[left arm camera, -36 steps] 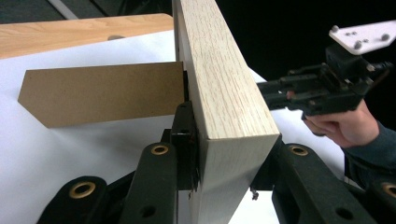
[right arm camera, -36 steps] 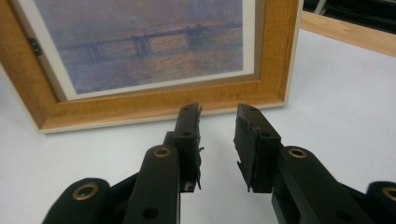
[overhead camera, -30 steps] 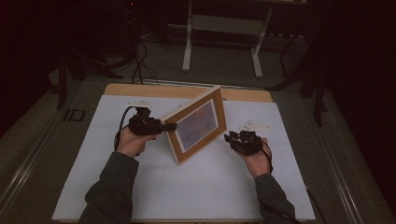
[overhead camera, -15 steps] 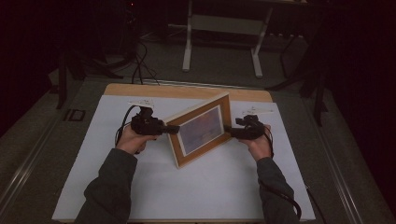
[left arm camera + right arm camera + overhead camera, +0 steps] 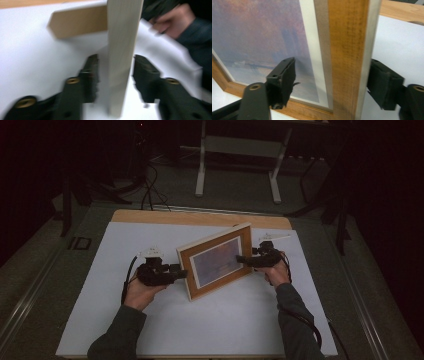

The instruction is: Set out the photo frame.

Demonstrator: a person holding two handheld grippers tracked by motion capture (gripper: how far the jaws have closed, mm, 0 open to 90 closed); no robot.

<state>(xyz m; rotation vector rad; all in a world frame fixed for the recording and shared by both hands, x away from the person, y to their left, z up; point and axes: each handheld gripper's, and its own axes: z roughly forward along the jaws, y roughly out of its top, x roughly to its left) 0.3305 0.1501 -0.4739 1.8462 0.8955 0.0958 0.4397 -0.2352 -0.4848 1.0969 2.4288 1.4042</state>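
Wooden picture frame [image 5: 218, 261] is standing tilted on the white surface [image 5: 210, 320] between your hands, and you are setting it down. Your left hand-held gripper [image 5: 181, 273] has just been opening, jaws straddling its edge without pressing; your right hand-held gripper [image 5: 242, 260] likewise straddles the far side, jaws apart, so next be drawing both clear without toppling it.

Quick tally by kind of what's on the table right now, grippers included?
Picture frame: 1
Grippers: 2, left gripper and right gripper
White sheet covering the table: 1
Total: 4
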